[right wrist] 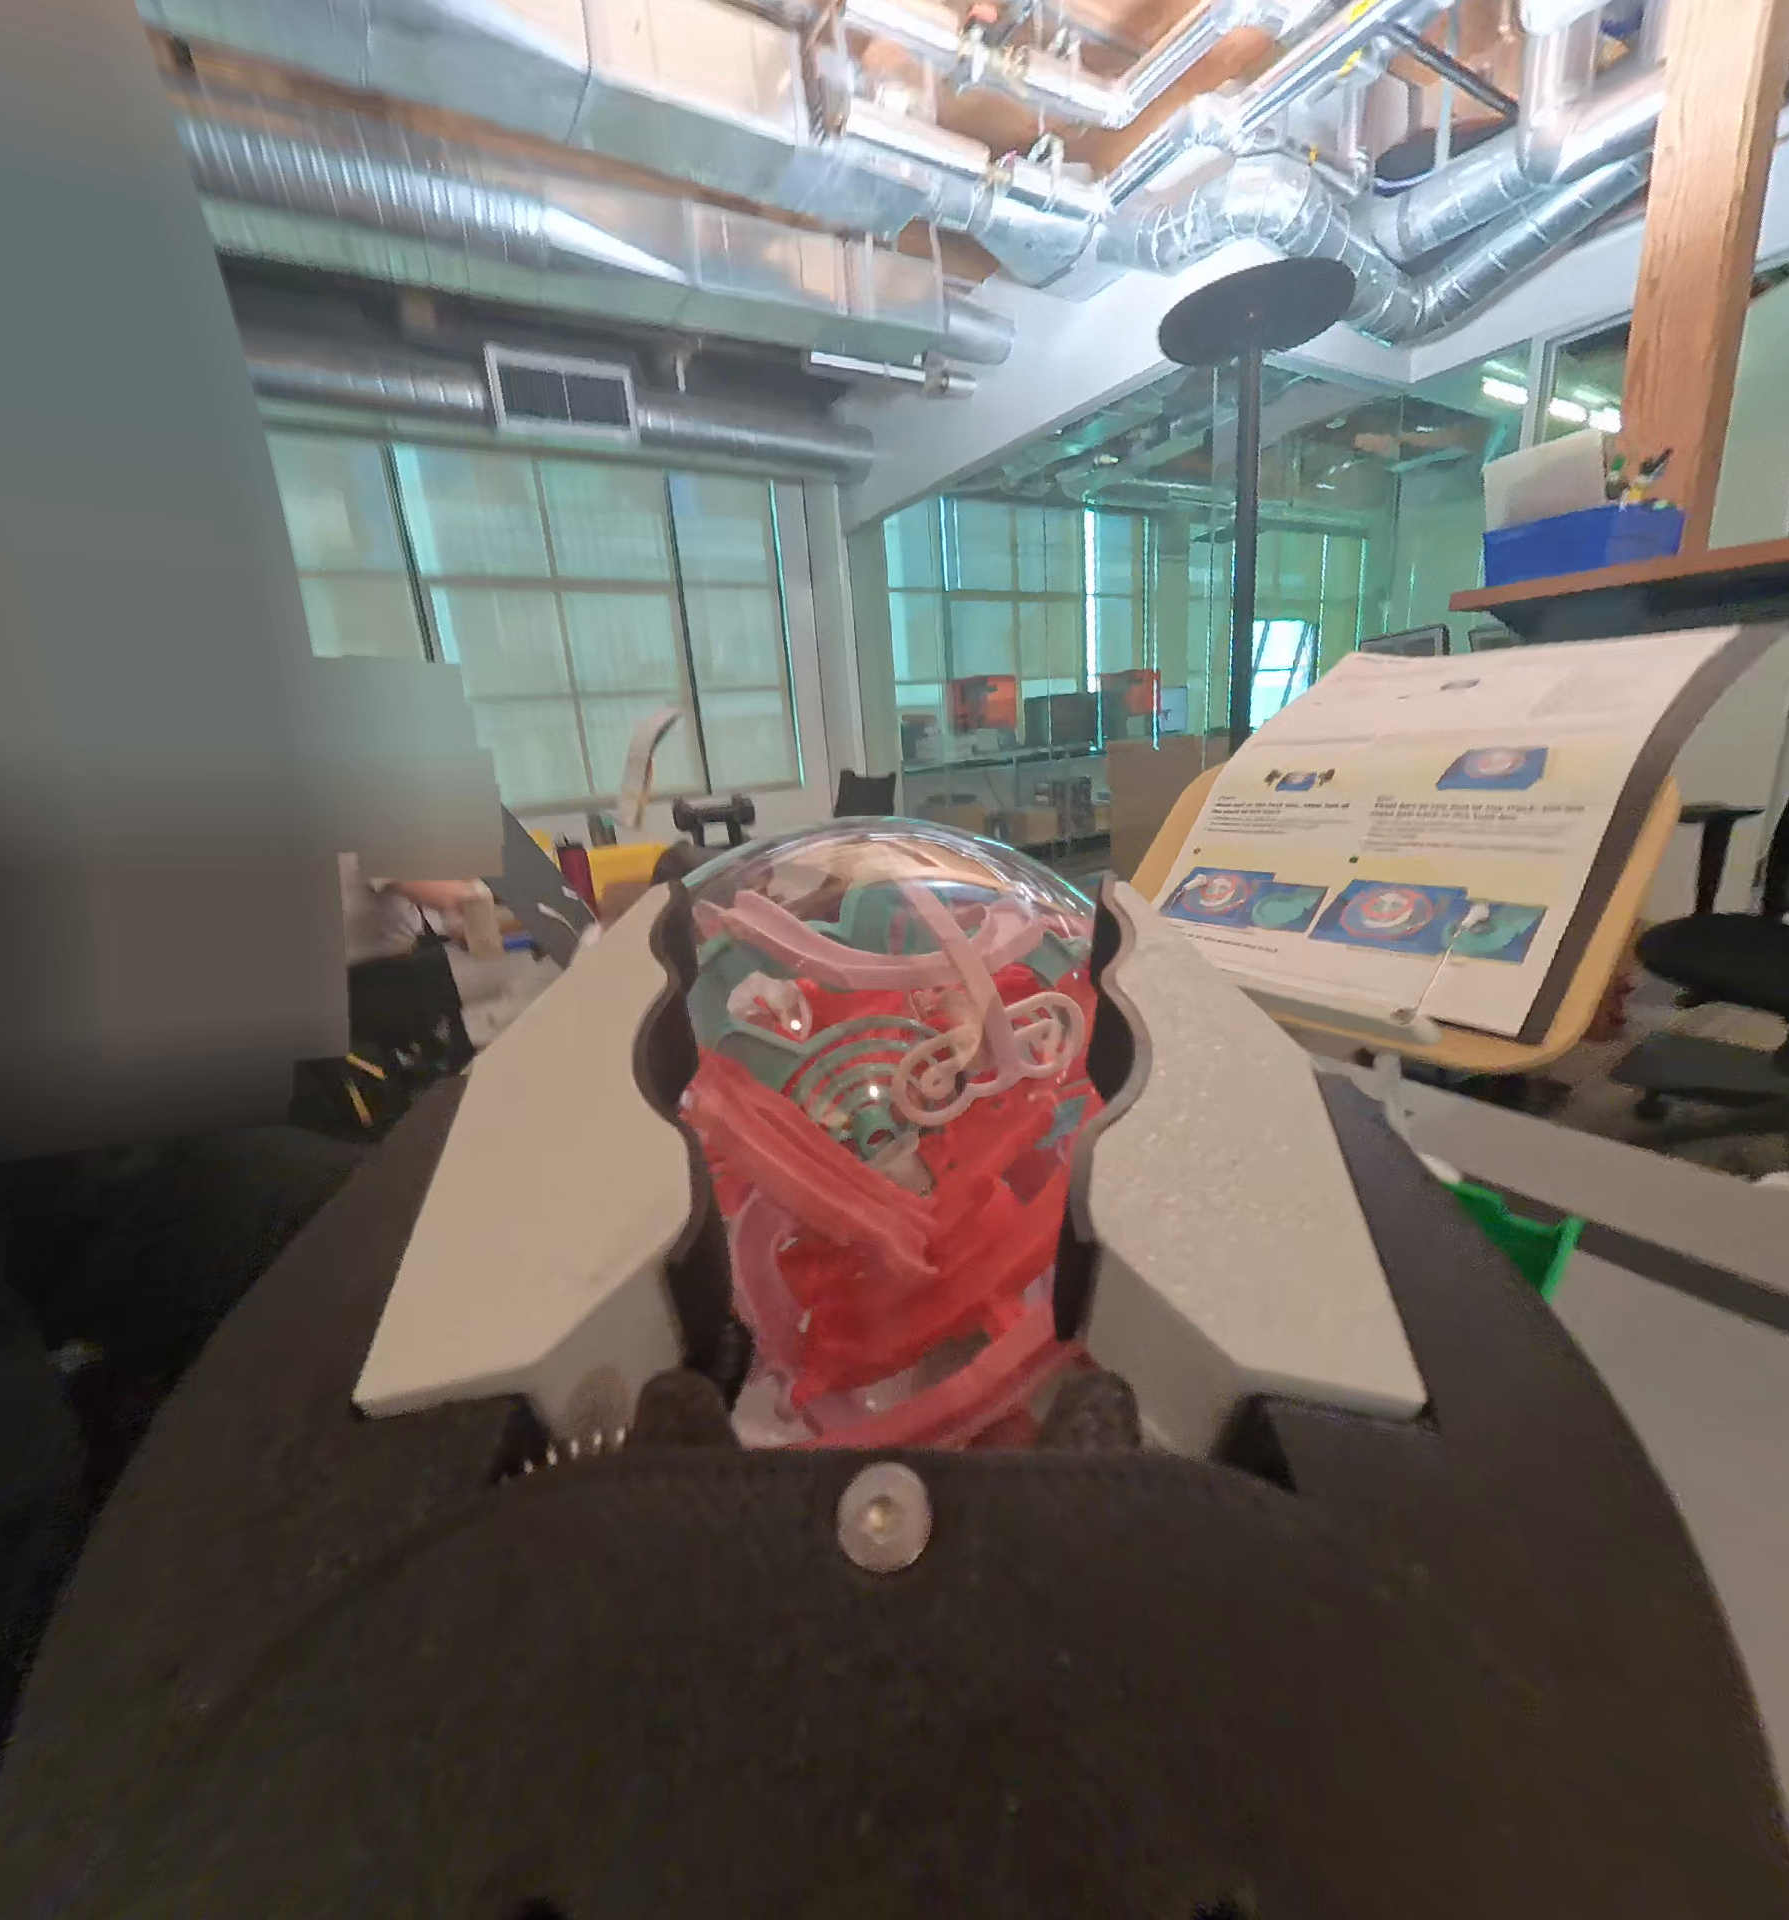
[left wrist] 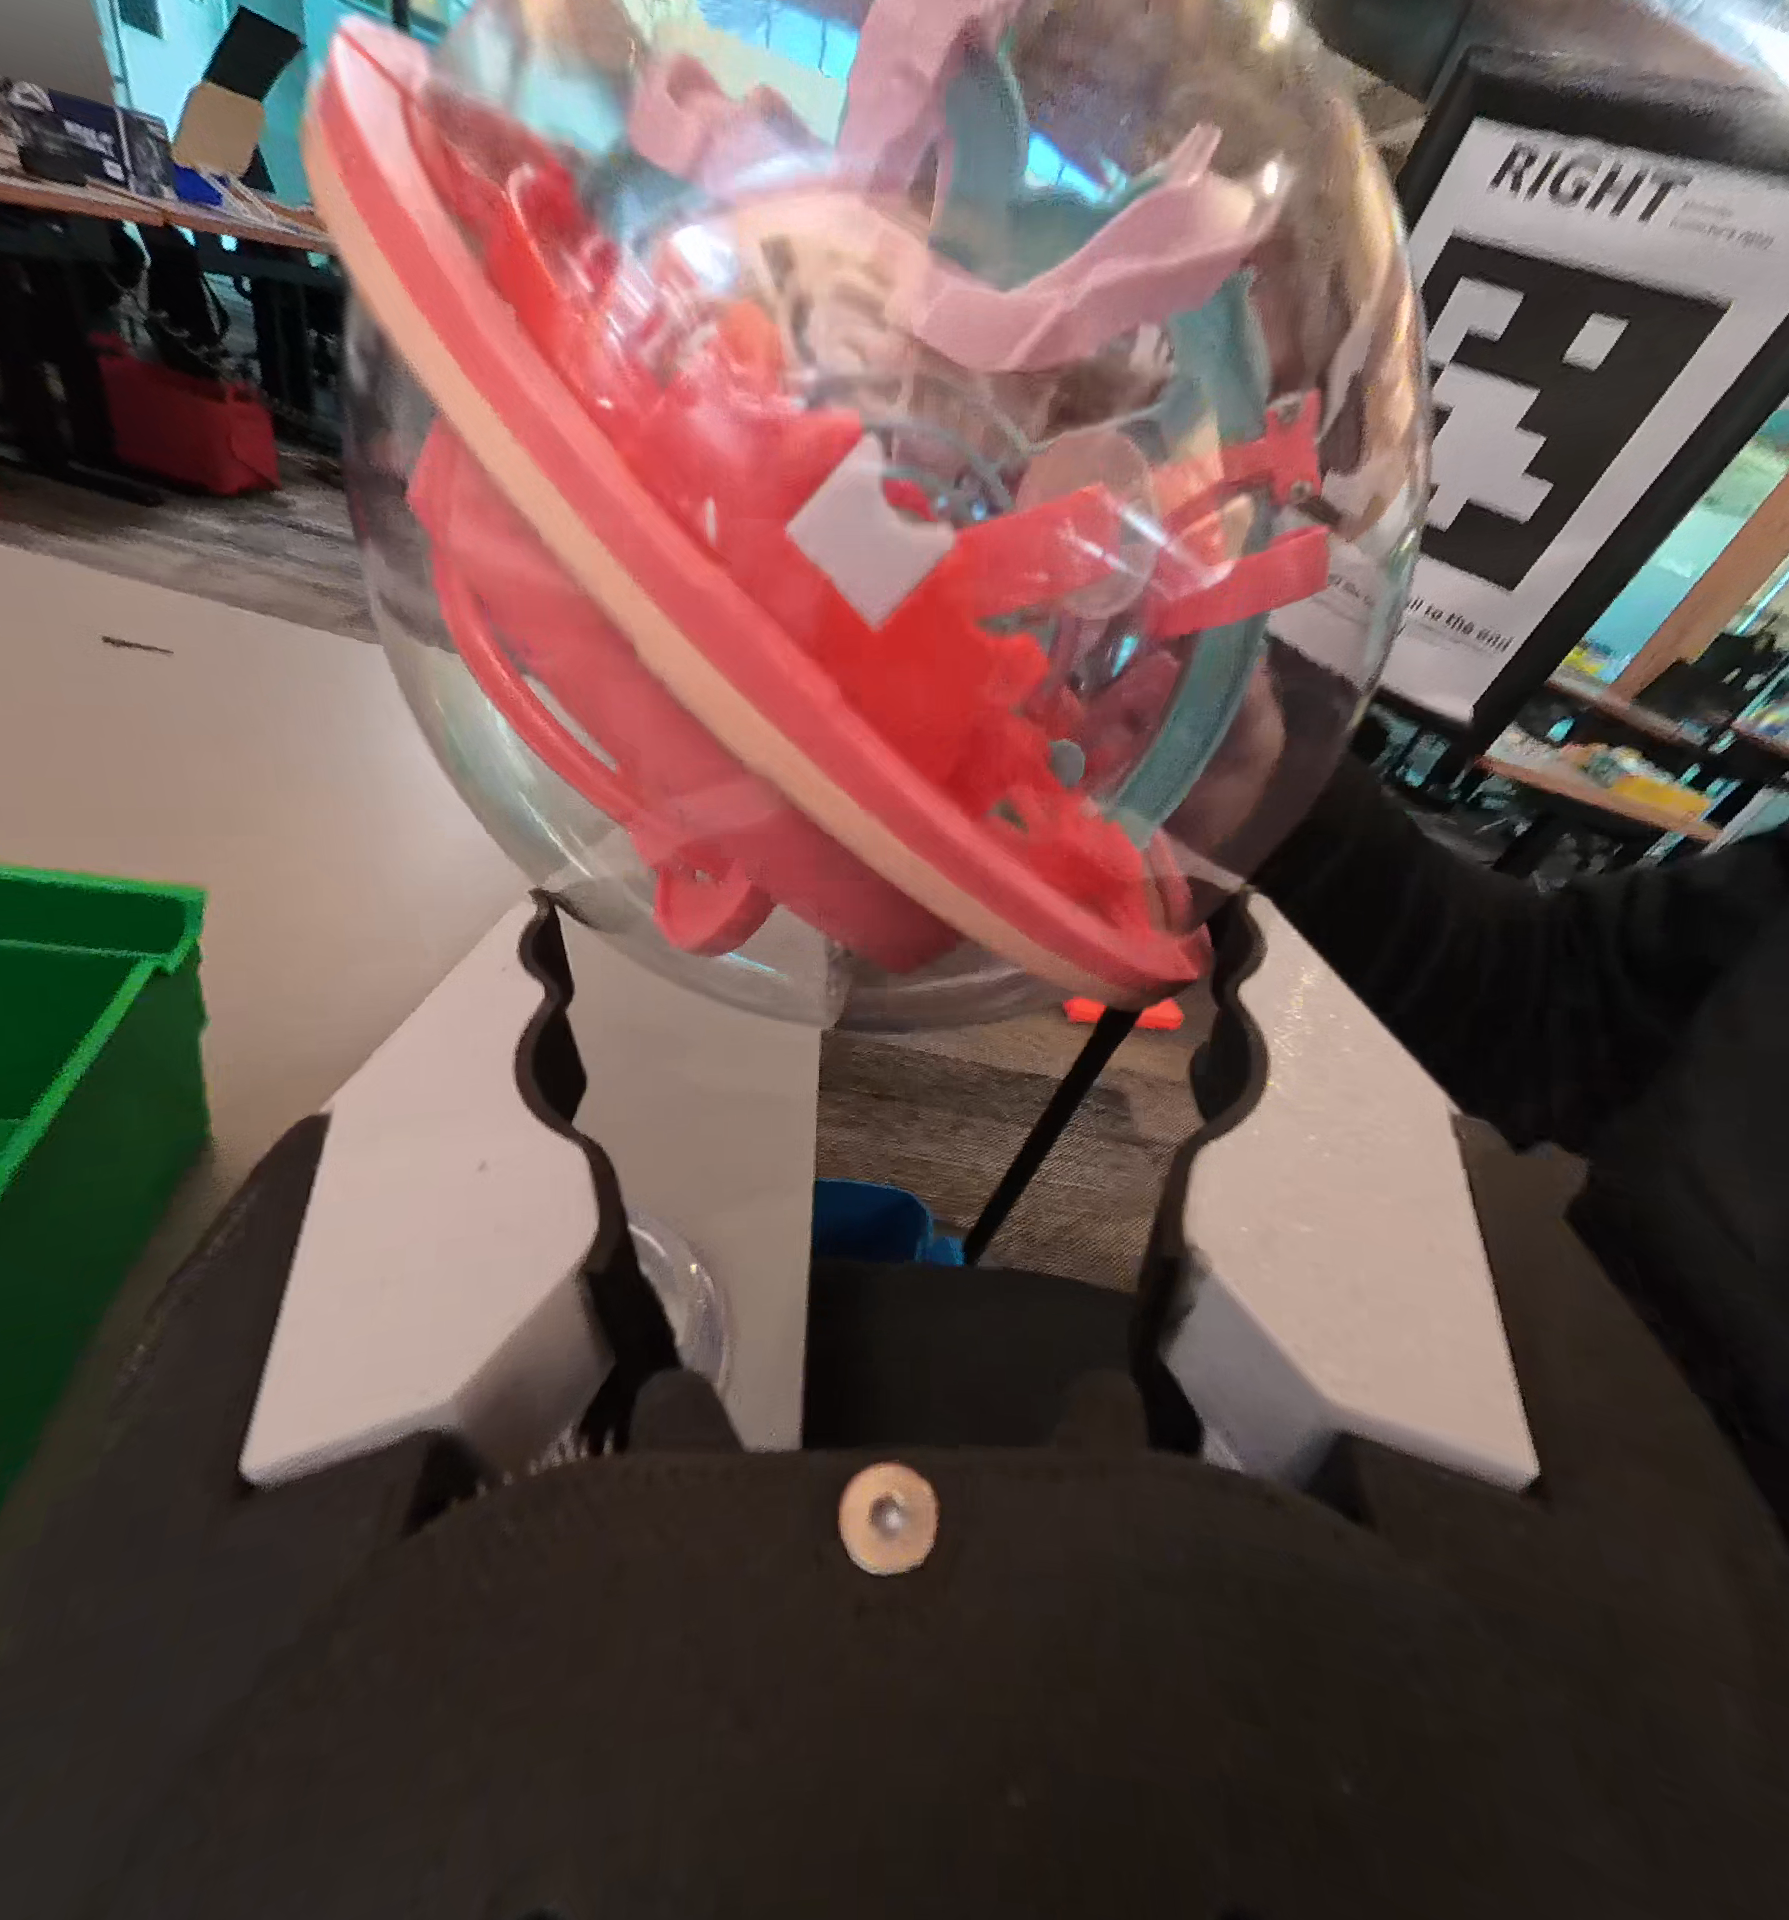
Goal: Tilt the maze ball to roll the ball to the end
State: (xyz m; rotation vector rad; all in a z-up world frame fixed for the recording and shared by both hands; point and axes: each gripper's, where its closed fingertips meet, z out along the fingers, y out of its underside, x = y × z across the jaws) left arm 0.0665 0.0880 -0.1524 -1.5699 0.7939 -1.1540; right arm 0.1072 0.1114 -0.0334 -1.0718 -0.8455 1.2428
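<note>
Maze ball (right wrist: 885, 1101) is off the table, clamped betw right gripper (right wrist: 890, 914) fingers, clear dome poking past the tips. Red equator ring (left wrist: 661, 582) tilted diagonal in left wrist view. Left gripper (left wrist: 885, 925) spread wide, tips at the sphere's underside; contact unclear. Inner ball not identifiable. Green bin (left wrist: 48, 1049) on left, near the table (left wrist: 194, 748) edge.

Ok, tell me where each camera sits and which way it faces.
Left wrist view: on the left hand-held gripper, facing level across the table at the maze ball; own fingers and a dark sleeve show.
Right wrist view: on the right hand-held gripper, tilted upward toward ceiling ducts; fingers clamp the ball.
Shared: the maze ball.
</note>
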